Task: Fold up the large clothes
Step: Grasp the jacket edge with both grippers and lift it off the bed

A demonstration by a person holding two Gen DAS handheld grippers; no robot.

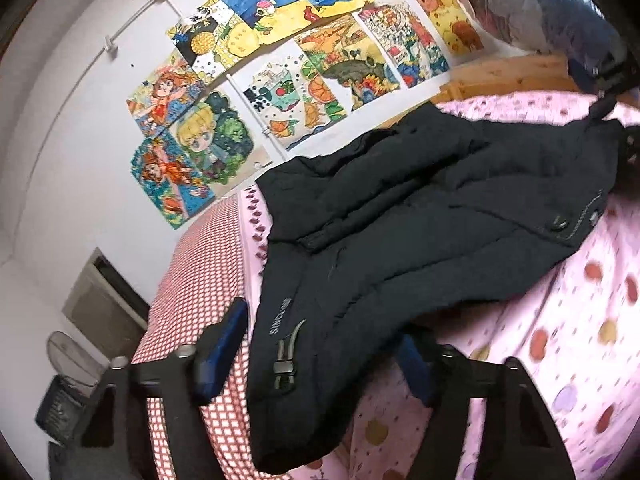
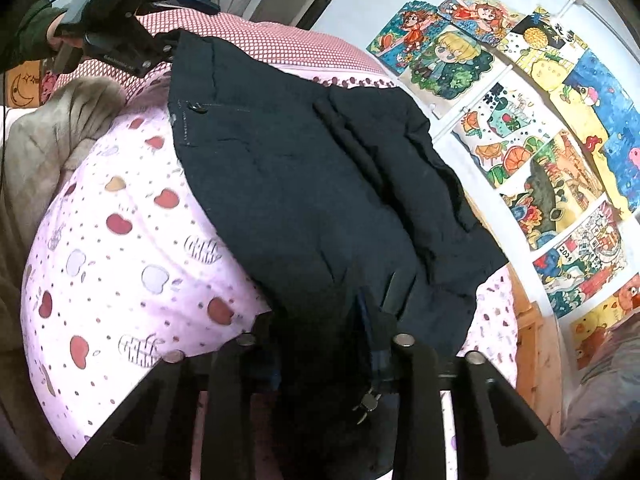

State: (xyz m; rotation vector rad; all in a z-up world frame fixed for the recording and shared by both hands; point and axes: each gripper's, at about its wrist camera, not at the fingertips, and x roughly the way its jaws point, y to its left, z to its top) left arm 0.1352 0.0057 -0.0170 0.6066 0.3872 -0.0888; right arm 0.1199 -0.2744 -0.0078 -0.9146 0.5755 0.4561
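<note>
A large dark navy padded jacket [image 1: 420,216] lies on a bed with a pink fruit-print sheet [image 1: 560,320]. It also shows in the right wrist view [image 2: 304,184]. My left gripper [image 1: 320,360] is open, its blue-padded fingers [image 1: 224,344] on either side of the jacket's hem end with the cord toggle [image 1: 283,372]. My right gripper [image 2: 320,340] is shut on the jacket's other end, with fabric bunched between the fingers. The left gripper also appears far off in the right wrist view [image 2: 120,36].
A red-checked pillow [image 1: 196,280] lies at the head of the bed. Children's drawings [image 1: 280,60] cover the white wall beside it. A grey-beige blanket [image 2: 48,140] lies on the bed's near side. A wooden bed frame [image 2: 536,344] runs along the wall.
</note>
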